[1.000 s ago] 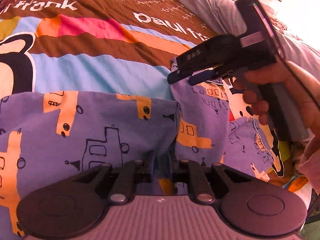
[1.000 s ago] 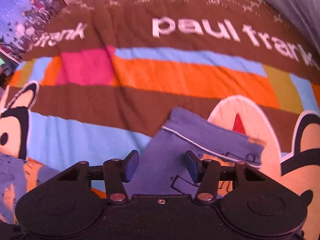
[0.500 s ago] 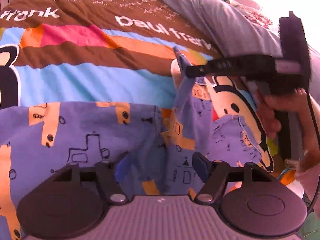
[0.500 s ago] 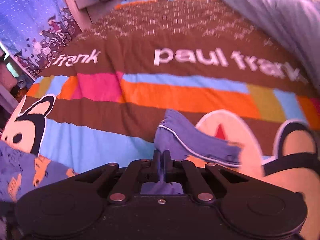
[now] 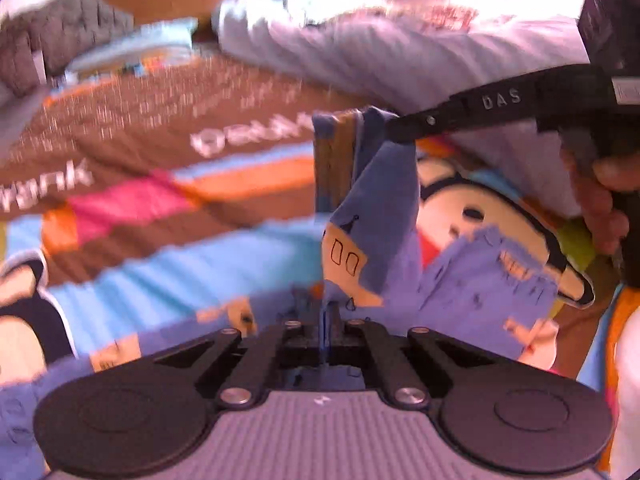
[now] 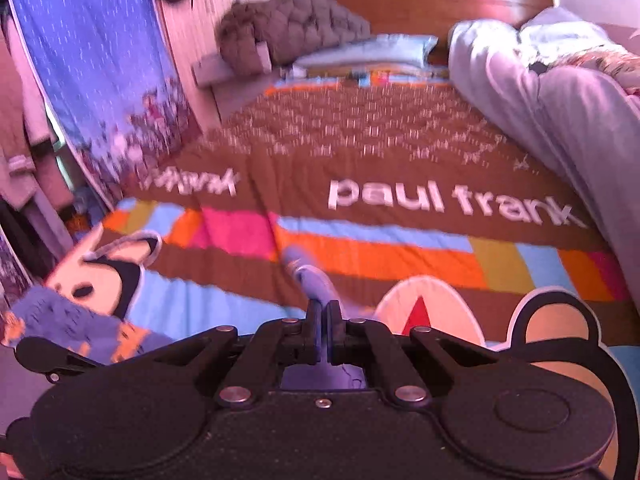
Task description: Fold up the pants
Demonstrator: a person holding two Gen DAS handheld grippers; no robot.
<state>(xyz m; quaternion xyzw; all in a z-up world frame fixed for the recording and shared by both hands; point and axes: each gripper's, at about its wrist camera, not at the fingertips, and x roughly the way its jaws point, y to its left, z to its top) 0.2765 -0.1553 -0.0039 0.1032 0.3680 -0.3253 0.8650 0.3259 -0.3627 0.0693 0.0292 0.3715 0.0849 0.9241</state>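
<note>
Soft purple cotton, light and floppy: the pants (image 5: 372,208) will sag wherever unsupported, so hems and seams are the places to pinch. In the left wrist view the left hand-held gripper (image 5: 326,320) has just closed on a fold of them, having stood wide half a second ago, while the right hand-held gripper (image 5: 394,130) lifts a leg end above the bed (image 5: 160,272). In the right wrist view the right hand-held gripper (image 6: 323,316) is clamped on the pants (image 6: 310,276), now higher off the bed (image 6: 400,160) than before.
</note>
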